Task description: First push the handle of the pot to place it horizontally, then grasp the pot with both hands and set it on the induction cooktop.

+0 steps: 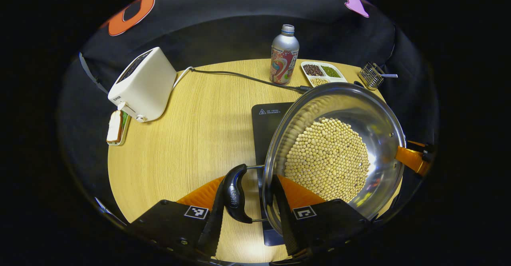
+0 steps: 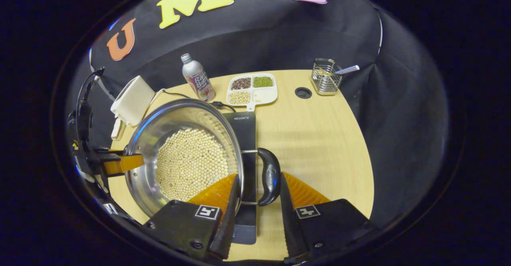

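Note:
A steel pot (image 1: 379,118) holding pale beans (image 1: 327,164) is over the black induction cooktop (image 1: 267,118); I cannot tell whether it rests on it. My left gripper (image 1: 249,178) is shut around the pot's near black handle (image 1: 234,194), one finger outside the handle and the other over the rim. On the opposite side my right gripper (image 2: 258,176) holds the other handle (image 2: 269,180) the same way. Each gripper also appears across the pot: the right gripper (image 1: 413,158) and the left gripper (image 2: 119,163).
A white toaster (image 1: 141,84) and a small plate with bread (image 1: 116,127) stand at the table's left. At the back are a metal bottle (image 1: 284,56), a divided tray of beans (image 1: 321,72), a wire holder (image 1: 371,74) and the cooktop's cable (image 1: 239,75). A cable hole (image 2: 303,92) sits near the holder.

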